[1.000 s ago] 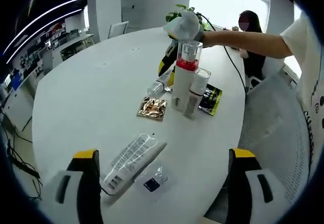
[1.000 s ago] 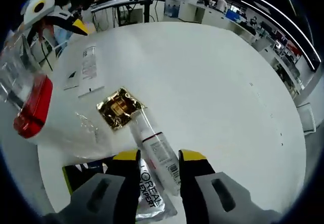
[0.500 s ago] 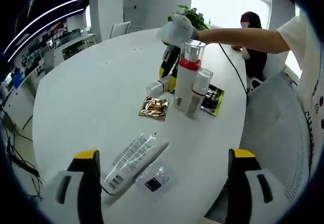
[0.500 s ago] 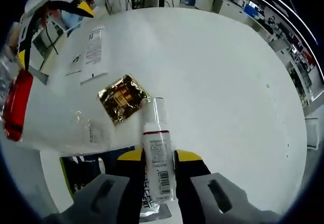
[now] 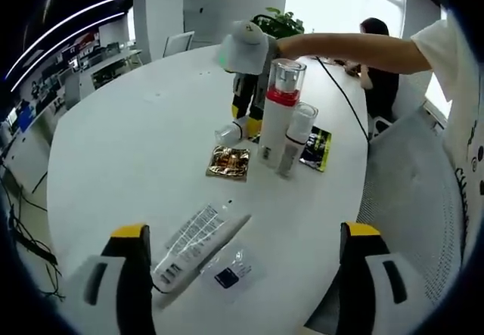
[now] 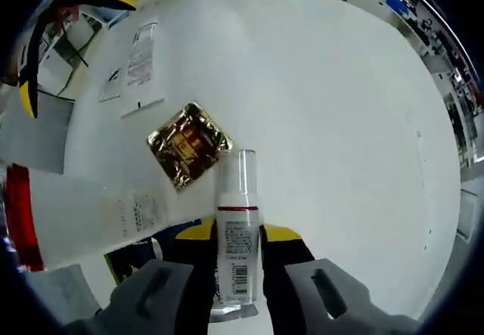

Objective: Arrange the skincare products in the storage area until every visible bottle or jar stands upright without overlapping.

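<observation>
My right gripper (image 6: 238,233) is shut on a small white bottle (image 6: 239,199) with a clear cap and a red ring, which points straight out along the jaws. From the left gripper view, that right gripper (image 5: 243,93) holds the small bottle (image 5: 229,132) low over the table, beside a tall white bottle (image 5: 277,116) with a red band and a shorter white bottle (image 5: 296,134), both upright. A white tube (image 5: 198,242) lies flat between the jaws of my open left gripper (image 5: 246,233), untouched. The tall bottle (image 6: 68,214) looms at the right gripper view's left.
A gold sachet (image 5: 228,161) and a black-green sachet (image 5: 318,147) lie flat by the upright bottles. A small clear sachet (image 5: 227,271) lies near the tube. The round white table (image 5: 128,138) ends close at the right. A person's arm (image 5: 355,48) reaches over the far side.
The small bottle has turned in the right gripper from slanted to straight between the jaws. The right gripper has risen and shifted left. The left gripper has held still.
</observation>
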### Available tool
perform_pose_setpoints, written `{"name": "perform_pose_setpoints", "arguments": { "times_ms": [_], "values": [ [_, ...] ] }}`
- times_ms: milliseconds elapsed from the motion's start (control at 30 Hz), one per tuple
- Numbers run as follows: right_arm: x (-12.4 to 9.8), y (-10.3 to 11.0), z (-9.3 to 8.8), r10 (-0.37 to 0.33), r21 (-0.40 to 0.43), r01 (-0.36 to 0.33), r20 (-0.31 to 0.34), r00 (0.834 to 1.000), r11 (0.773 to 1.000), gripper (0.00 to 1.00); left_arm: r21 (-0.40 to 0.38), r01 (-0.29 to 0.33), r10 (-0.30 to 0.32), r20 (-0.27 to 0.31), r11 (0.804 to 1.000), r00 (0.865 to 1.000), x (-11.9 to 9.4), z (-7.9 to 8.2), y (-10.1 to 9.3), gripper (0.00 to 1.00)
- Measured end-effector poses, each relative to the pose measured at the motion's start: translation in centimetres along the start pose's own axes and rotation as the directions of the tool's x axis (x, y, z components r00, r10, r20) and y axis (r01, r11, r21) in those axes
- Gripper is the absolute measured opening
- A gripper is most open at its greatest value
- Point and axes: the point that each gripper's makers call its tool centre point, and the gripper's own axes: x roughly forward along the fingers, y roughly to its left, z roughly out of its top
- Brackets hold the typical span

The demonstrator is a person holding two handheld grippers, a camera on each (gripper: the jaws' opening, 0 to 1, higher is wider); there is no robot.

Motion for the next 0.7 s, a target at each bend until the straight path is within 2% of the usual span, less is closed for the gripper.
{"name": "perform_pose_setpoints", "arguments": {
  "times_ms": [200, 333, 533, 600, 700],
  "values": [
    [0.21, -0.30, -0.15, -0.004, -0.030, 0.004, -0.022, 1.000, 1.000, 0.25, -0.003, -0.002, 0.002, 0.001, 1.000, 1.000, -0.07, -0.06, -0.13, 0.98],
    [0.23, -0.43, 0.10, 0.002, -0.018, -0.002, 0.005, 1.000, 1.000, 0.22, -0.003, -0.007, 0.007, 0.006, 1.000, 1.000, -0.21, 0.01, -0.13, 0.98],
    [0.24, -0.49, 0.08, -0.001, -0.044, 0.002, 0.011, 1.000, 0.999, 0.21, -0.001, -0.010, 0.010, 0.004, 1.000, 1.000, -0.37, -0.09, -0.30, 0.98],
    [0.15, -0.40, -0.06, -0.009, -0.028, 0.009, 0.010, 1.000, 1.000, 0.20, 0.002, -0.009, 0.009, 0.005, 1.000, 1.000, -0.39, -0.08, -0.42, 0.99],
    [0.01, -0.43, -0.09, -0.031, -0.047, 0.032, 0.018, 0.999, 0.998, 0.20, 0.005, -0.008, 0.007, 0.005, 1.000, 1.000, -0.52, -0.04, -0.58, 0.99]
  ]
}}
